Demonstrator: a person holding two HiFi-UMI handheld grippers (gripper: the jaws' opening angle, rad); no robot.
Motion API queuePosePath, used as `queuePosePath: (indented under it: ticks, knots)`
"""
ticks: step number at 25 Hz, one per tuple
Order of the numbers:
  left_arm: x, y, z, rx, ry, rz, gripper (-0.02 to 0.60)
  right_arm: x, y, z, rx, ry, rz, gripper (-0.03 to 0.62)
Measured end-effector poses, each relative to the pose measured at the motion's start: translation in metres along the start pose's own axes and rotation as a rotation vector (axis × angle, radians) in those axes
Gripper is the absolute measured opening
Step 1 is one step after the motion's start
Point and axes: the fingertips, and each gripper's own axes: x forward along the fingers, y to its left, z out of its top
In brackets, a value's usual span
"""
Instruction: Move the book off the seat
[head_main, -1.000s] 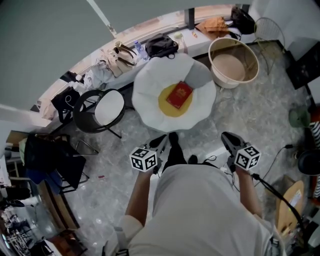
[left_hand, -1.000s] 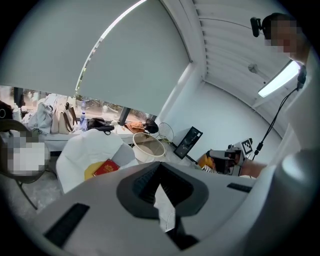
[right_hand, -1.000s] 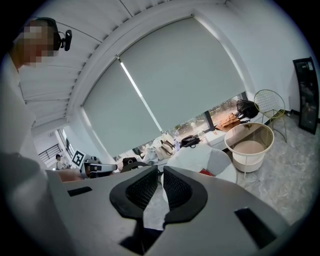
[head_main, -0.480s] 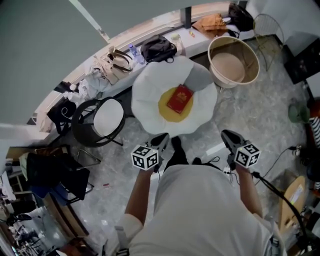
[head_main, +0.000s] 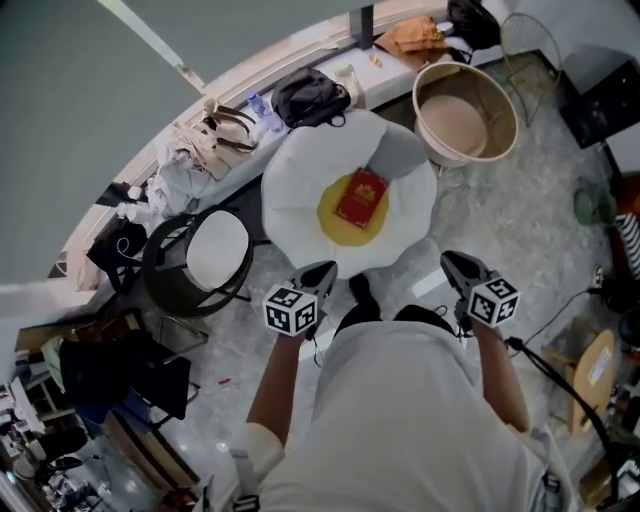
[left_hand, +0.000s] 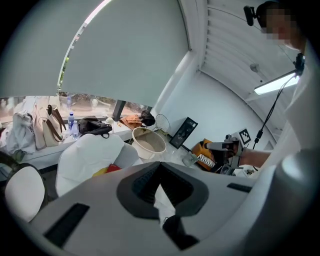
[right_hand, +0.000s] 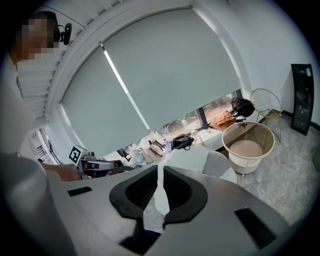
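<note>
The left gripper (head_main: 322, 273), jaws together and empty, has neared the white seat's (head_main: 290, 195) near edge. The red book (head_main: 361, 197) stays on its yellow centre. The right gripper (head_main: 453, 263), also closed and empty, advanced too. A black stool (head_main: 216, 250) stands left and a basket (head_main: 466, 108) right.

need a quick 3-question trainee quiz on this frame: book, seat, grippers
1. True or false: the red book lies on the yellow cushion of the white petal-shaped seat.
2. In the head view, what stands on the floor to the right of the seat? A) a beige round tub B) a ladder C) a bicycle
3. Fill in: the left gripper and the right gripper are both ____ and hold nothing.

Key: 1 true; 2 A; 3 shut.
</note>
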Motion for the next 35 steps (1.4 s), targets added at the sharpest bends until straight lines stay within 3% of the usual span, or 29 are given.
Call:
queuePosePath:
  ticks: [10, 18, 29, 35]
  knots:
    - [0.013, 0.032, 0.011, -0.029, 0.012, -0.025, 0.002, 0.034, 0.004, 0.007, 0.005, 0.057, -0.013, 0.057]
    - [0.039, 0.043, 0.011, -0.077, 0.03, -0.01, 0.002, 0.07, -0.014, 0.018, 0.009, 0.101, 0.026, 0.057]
    - [0.108, 0.058, 0.024, -0.136, -0.005, 0.053, 0.002, 0.132, -0.072, 0.031, -0.034, 0.212, 0.117, 0.057]
    - [0.153, 0.087, 0.007, -0.162, -0.01, 0.102, 0.002, 0.173, -0.115, 0.005, -0.04, 0.281, 0.131, 0.057]
